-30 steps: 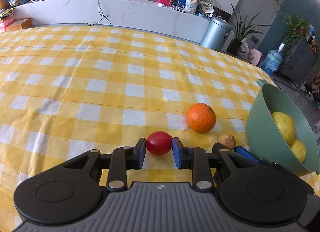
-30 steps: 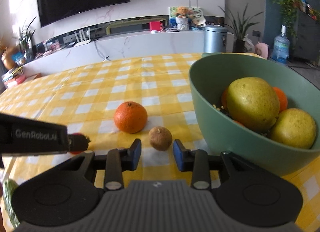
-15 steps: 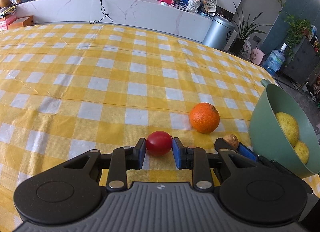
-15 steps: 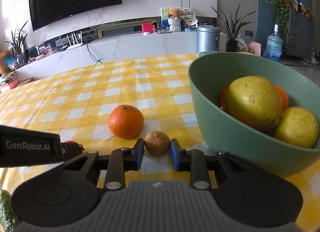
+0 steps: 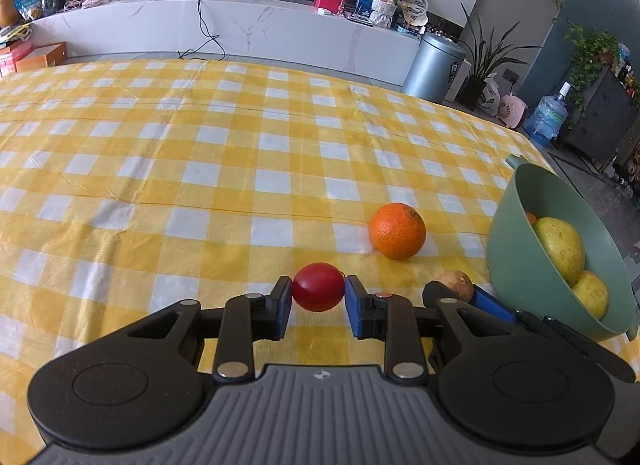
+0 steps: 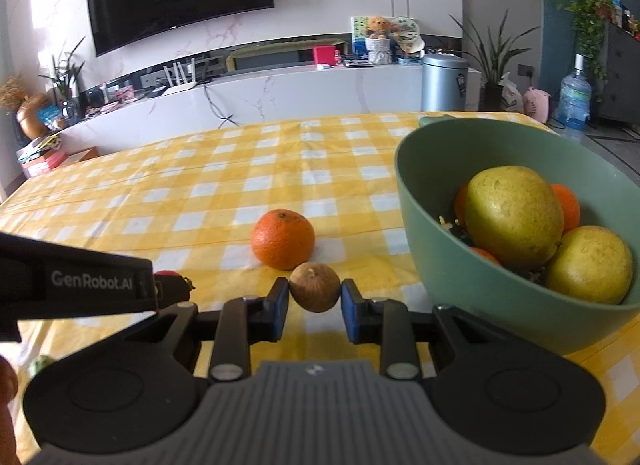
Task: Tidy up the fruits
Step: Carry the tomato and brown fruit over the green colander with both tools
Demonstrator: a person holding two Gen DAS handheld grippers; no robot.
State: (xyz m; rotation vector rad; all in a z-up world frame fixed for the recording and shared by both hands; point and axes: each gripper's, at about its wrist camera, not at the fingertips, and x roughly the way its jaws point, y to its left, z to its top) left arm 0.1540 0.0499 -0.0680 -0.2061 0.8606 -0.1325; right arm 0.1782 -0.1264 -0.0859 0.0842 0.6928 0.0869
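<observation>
Gripping a red tomato (image 5: 318, 292) in my left claw (image 5: 318, 297) and a small brown fruit (image 6: 315, 292) in my right claw (image 6: 315, 299), pads pressed on both, each fruit low over the checked cloth (image 5: 200, 169). The green bowl (image 6: 480, 285) sits just right of the right claw, the loose orange (image 6: 283, 238) just ahead. Best to lift straight up clear of that orange, swing right over the rim, and release low so nothing bounces off the pears (image 6: 514, 215).

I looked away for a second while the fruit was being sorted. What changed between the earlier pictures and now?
The right claw closed on the small brown fruit, which a second ago lay loose between its open pads. The left claw stayed shut on the red fruit. The orange and green bowl did not move.
</observation>
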